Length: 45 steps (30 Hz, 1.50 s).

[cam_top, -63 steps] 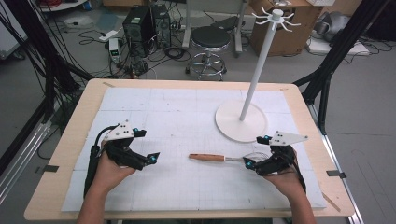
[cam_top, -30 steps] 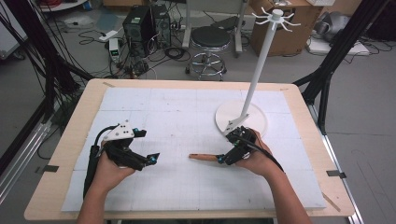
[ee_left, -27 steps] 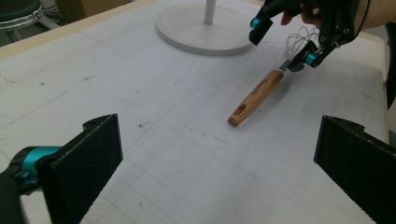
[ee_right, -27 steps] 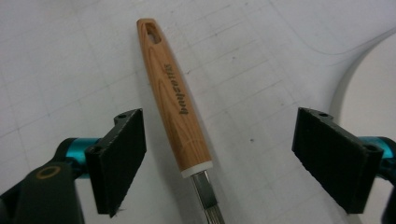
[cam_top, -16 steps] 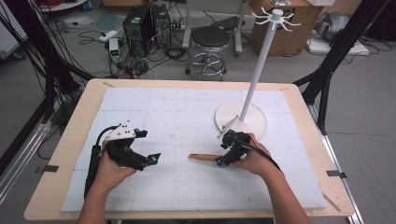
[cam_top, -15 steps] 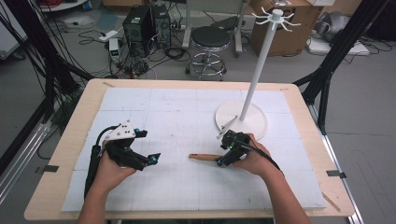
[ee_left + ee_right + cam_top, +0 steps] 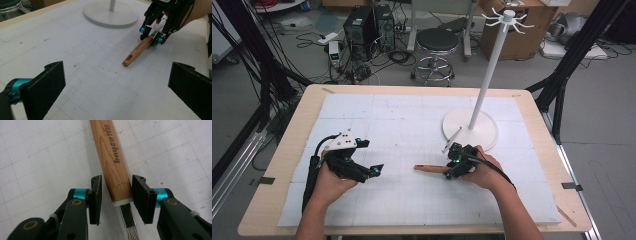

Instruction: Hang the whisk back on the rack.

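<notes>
One whisk [image 7: 432, 168] lies on the white gridded mat [image 7: 377, 120] a little right of the middle of the high view, its wooden handle pointing toward the left of the frame and its wire end under the right hand. In the right gripper view the handle [image 7: 111, 157] runs from the top centre down between the two black jaws, and grey letters printed along the wood read "buyso", followed by small characters too fine to make out. Below the wood sit a pale collar and the start of the metal wires.

The right gripper [image 7: 116, 197] has its jaws drawn in narrow around the lower end of the handle. They have just been closing; the right pad touches the wood, while a thin gap shows on the left side, so the grip is not yet firm on both sides. In the left gripper view the same gripper [image 7: 152, 36] appears at the upper right, over the far end of the whisk.

The left gripper [image 7: 372, 170] rests at the lower left of the high view, well apart from the whisk, its jaws spread wide with nothing between them.

One white stand [image 7: 470, 131], a round base with a tall pole and hooks on top, is at the upper right of the mat, just beyond the right hand [image 7: 484, 172]. Two hands and two grippers in all.
</notes>
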Available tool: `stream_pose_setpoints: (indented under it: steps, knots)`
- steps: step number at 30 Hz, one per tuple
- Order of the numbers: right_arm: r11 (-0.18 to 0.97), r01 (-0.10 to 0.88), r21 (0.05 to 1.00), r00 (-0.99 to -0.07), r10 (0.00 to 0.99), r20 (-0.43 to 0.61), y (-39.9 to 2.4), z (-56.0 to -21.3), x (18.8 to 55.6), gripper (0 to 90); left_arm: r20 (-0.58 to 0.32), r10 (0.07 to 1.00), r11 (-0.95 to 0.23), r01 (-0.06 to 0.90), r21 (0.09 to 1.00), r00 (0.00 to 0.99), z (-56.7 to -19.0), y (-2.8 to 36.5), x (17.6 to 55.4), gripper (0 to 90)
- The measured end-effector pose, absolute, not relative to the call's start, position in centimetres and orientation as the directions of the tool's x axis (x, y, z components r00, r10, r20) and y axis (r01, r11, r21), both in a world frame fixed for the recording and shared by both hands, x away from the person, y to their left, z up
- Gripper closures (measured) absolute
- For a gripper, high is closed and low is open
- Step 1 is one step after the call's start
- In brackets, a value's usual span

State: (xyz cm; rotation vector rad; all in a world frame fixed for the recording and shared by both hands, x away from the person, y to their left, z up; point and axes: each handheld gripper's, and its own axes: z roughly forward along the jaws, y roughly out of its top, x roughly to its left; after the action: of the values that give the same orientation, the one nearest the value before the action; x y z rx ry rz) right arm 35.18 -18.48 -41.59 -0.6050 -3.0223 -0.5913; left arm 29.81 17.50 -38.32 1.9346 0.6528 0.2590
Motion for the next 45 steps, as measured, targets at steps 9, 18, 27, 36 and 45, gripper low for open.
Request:
stream_pose_setpoints:
  steps: [9,18,27,36,45]
  knots:
    - [0.871,0.354,0.340,-0.933,0.355,0.062,-18.3,-41.8,35.0,63.9,-0.104,0.547,-0.323,0.324,0.889,0.831,-38.3,17.5,29.8,1.6]
    - [0.888,0.327,0.324,-0.941,0.337,0.025,-18.1,-41.8,34.6,67.0,-0.106,0.548,-0.323,0.327,0.888,0.830,-38.4,17.5,29.8,1.7]
    - [0.851,0.354,0.388,-0.930,0.366,0.045,-18.8,-40.7,34.4,68.8,-0.108,0.551,-0.319,0.328,0.889,0.827,-38.4,17.6,29.8,1.6]
    - [0.765,0.356,0.537,-0.920,0.386,0.060,-20.7,-38.4,34.2,68.8,-0.103,0.553,-0.319,0.324,0.891,0.827,-38.3,17.7,29.8,1.6]
    - [0.693,0.333,0.639,-0.921,0.385,0.063,-21.9,-36.3,33.7,68.8,-0.106,0.553,-0.317,0.326,0.891,0.826,-38.4,17.7,29.8,1.7]
